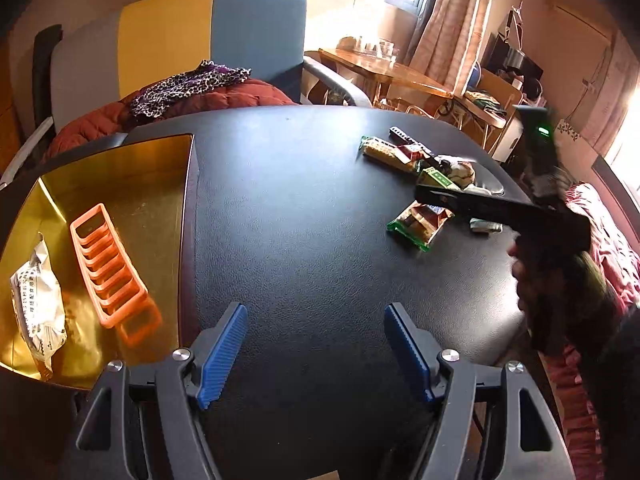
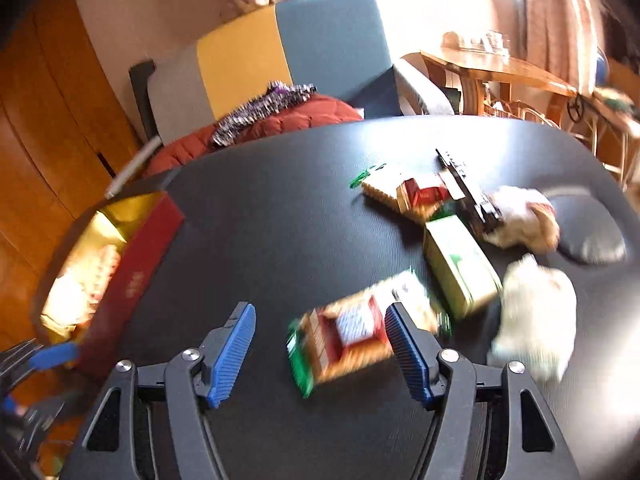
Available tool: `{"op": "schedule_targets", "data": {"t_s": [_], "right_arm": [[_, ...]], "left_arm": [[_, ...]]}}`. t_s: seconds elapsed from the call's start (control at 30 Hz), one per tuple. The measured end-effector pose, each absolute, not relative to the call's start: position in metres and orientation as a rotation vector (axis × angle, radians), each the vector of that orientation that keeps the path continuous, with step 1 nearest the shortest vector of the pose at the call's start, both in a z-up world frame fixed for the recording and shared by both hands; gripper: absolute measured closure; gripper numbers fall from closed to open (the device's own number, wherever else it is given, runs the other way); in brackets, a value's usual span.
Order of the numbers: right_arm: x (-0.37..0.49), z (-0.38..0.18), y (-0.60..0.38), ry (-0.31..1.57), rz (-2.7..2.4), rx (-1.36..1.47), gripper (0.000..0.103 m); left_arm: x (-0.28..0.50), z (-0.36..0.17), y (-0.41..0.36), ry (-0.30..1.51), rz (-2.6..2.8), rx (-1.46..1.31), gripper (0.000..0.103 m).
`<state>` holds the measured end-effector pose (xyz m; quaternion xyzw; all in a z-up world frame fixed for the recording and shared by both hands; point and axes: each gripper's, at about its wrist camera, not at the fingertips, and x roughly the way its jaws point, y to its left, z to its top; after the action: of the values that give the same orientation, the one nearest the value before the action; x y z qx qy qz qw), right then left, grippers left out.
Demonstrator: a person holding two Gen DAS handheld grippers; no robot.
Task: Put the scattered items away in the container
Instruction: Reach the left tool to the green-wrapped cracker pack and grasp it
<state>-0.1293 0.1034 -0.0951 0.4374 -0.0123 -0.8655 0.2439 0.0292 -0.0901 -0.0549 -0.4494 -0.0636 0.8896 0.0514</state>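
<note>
Left wrist view: we count two items in the gold box (image 1: pixel 120 176), an orange rack (image 1: pixel 110 272) and a white packet (image 1: pixel 38 300). Left fingers (image 1: pixel 316 352) apart, empty. Right fingers (image 2: pixel 320 352) apart over a snack pack (image 2: pixel 344 340); several remain on the tabletop (image 1: pixel 300 200).

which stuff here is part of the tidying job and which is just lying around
Part of the job:
- gold box
- orange rack, white packet, already inside
- biscuit packs
- green carton
- black strip

Just lying about:
- red jacket
- armchair
- wooden table
</note>
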Motion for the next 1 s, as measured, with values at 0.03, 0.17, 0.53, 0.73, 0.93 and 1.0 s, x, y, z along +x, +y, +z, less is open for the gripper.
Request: {"op": "schedule_targets", "data": {"t_s": [0.03,0.17,0.53,0.73,0.93,1.0], "right_arm": [[-0.137,-0.099,0.100,-0.026,-2.352,1.218,0.039],[-0.129,-0.105,0.096,-0.061,-2.184,1.235,0.052],[-0.054,-0.125,0.144,-0.145,-2.141,1.272,0.058],[-0.050,-0.125,0.174,-0.257,-2.248,1.275,0.051],[-0.048,-0.128,0.187,-0.326,-2.229,1.248,0.043],[-0.047,-0.129,0.191,-0.347,-2.218,1.236,0.039]], "left_arm": [[0.029,-0.055,-0.092,-0.195,2.709,-1.370,0.031],[0.027,-0.055,-0.100,-0.203,2.718,-1.382,0.031],[-0.050,-0.043,-0.035,0.044,2.585,-1.321,0.031],[-0.099,-0.062,0.033,0.253,2.411,-1.307,0.031],[-0.132,-0.087,0.064,0.362,2.271,-1.348,0.031],[-0.140,-0.091,0.069,0.384,2.242,-1.351,0.031]]}}
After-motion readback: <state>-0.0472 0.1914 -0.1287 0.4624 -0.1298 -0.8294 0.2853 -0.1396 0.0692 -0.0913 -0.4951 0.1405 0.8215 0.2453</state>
